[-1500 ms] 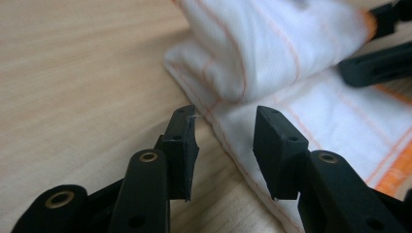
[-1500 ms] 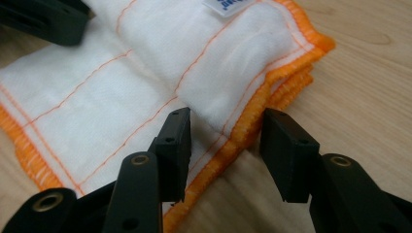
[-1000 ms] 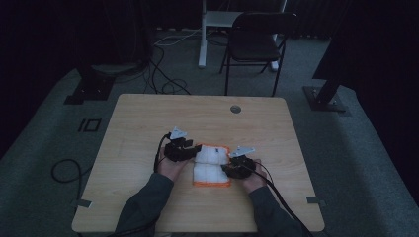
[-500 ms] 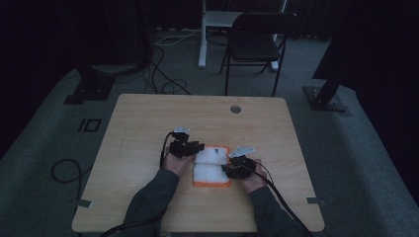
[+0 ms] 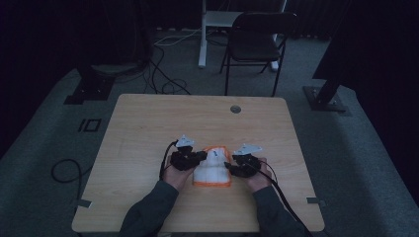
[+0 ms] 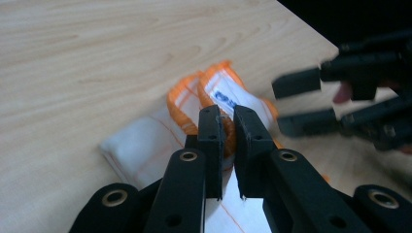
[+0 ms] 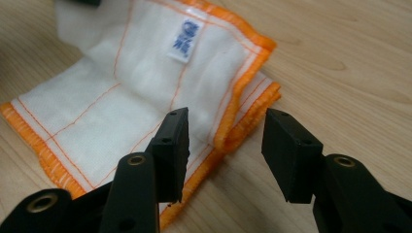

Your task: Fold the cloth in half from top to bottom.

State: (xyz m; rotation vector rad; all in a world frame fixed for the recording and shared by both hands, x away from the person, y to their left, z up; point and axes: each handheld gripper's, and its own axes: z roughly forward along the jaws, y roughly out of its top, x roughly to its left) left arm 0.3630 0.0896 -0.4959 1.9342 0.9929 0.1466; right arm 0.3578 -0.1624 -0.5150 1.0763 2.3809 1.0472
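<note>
Left gripper [image 6: 227, 121] pinching cloth [image 7: 145, 87], blue label [image 7: 183, 41] (right gripper view)

High view overhead — gripper views close, sharing cloth [image 5: 212, 168].

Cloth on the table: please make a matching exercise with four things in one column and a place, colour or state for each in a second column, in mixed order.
Column one:
1. left hand-held gripper
2. right hand-held gripper
3. cloth
4. label

Column two:
a. white with an orange hem, folded on the table
b. jaws wide apart over the cloth's hem
c. small, with blue print, sewn on the cloth
d. jaws just closing, pinching the cloth's orange edge

Pairs: 1-d, 2-b, 3-a, 4-c
</note>
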